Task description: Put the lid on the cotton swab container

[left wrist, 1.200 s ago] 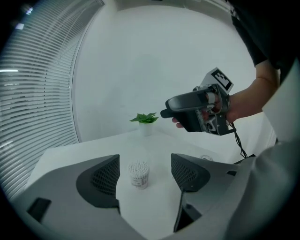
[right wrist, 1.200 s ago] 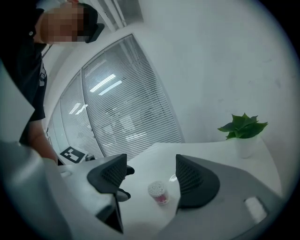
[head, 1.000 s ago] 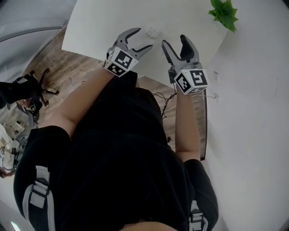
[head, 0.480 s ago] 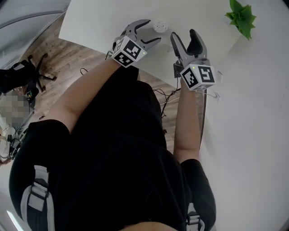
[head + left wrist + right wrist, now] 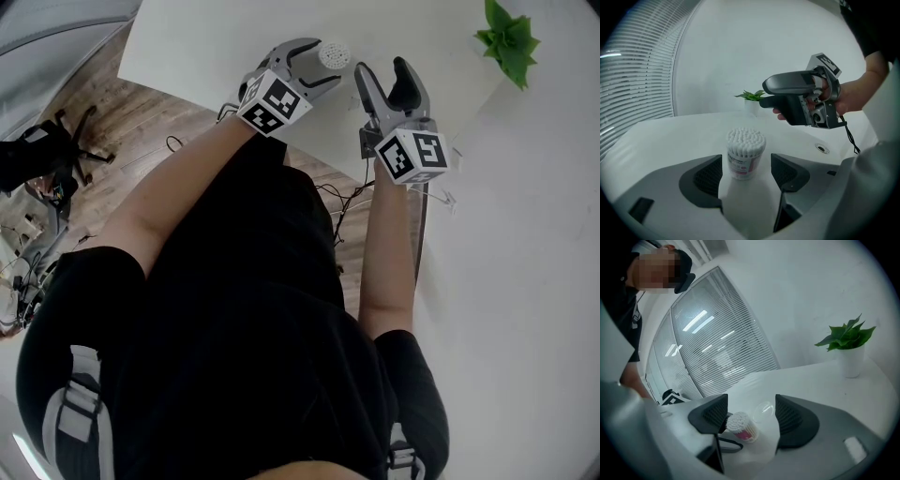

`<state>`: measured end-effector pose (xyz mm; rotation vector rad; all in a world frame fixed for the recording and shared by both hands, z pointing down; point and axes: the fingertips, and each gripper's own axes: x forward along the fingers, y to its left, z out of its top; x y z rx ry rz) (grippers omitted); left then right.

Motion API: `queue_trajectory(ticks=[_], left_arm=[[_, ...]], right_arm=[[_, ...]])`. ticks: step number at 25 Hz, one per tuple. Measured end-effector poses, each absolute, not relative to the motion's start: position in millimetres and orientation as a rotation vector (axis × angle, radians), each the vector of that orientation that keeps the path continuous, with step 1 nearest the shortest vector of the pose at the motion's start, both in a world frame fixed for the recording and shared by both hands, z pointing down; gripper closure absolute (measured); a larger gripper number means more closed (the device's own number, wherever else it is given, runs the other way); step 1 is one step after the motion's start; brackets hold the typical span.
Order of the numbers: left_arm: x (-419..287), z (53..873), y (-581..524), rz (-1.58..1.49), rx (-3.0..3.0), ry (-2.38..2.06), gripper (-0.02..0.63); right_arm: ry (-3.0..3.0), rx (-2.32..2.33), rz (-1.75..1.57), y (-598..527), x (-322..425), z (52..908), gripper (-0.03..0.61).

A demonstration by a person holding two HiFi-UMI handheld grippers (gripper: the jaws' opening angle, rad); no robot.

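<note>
Over the white surface [image 5: 216, 47], the left hand-held gripper [image 5: 746, 169] has its jaws spread either side of the uncapped clear round cotton swab container [image 5: 745, 152], not pressing it. A clear round plastic lid [image 5: 764, 412] sits just beside the container. Further right, the right hand-held gripper [image 5: 382, 73] hangs wide open, empty.

Nothing readable here: the cotton swab container [image 5: 746, 154] carries a white-and-red label [image 5: 740, 165] with print too small to read, and the left marker cube [image 5: 276, 101] at twelve o'clock and right marker cube [image 5: 417, 156] at two o'clock show only black-and-white squares.
</note>
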<state>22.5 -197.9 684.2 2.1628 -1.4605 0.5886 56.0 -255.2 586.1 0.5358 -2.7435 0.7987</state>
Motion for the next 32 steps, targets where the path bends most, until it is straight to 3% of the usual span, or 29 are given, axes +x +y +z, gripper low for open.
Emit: queue_trajectory(ticks=[4,11,16,32], left_arm=[[24.8,684.6,-200.2,0.588,2.172,-1.447,0.287],[23.4,687.2,-202.9,0.614,2.169,-1.450,0.368],[21.9,686.4,-203.4,0.617,2.180,-1.452,0.371],[21.8,687.3,-204.7,0.629,2.173,-1.440,0.373]], right_arm=[[-2.736,0.549,0.814,-258.3,57.0,590.6,0.272],[-2.731,0.544,0.845,-267.0,53.9,595.0,0.281],[-2.716,0.539,0.898,-271.6,51.5,603.2,0.293],[-2.641,0.534,1.123,-288.9,43.7,637.1,0.424]])
